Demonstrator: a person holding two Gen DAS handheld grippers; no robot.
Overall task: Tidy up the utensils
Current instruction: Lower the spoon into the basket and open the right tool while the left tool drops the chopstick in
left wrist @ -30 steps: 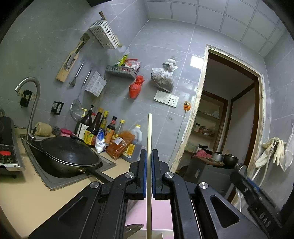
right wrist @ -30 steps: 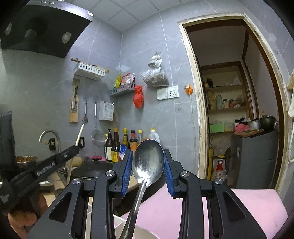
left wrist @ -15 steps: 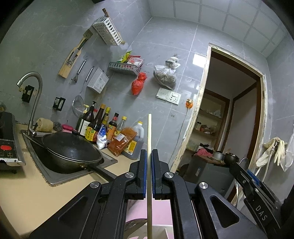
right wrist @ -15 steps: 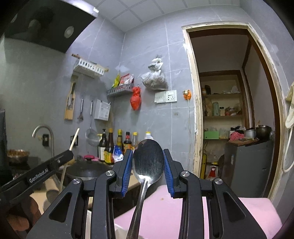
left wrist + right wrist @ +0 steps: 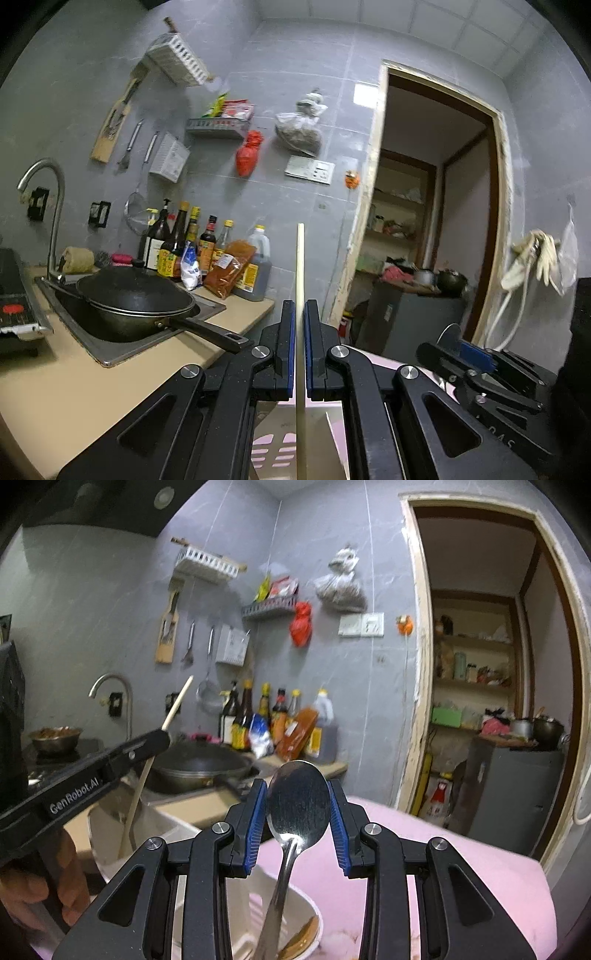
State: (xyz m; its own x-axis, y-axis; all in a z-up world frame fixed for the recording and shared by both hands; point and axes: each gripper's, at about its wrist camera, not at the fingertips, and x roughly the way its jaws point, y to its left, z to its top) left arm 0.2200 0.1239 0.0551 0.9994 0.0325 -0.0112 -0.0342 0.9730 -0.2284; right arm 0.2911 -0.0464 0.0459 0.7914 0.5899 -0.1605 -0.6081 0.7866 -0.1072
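Chopstick (image 5: 300, 280) clamped upright, left fingers (image 5: 287, 354); spoon (image 5: 298, 801) pinched, right fingers (image 5: 255, 827).

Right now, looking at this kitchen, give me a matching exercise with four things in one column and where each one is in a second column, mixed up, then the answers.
Things:
1. chopstick
2. spoon
3. black wok
4. red bag

Places:
A. hanging on the tiled wall
B. sitting in the sink
C. between the right gripper's blue pads
D. clamped upright in the left gripper

Pairs: 1-D, 2-C, 3-B, 4-A
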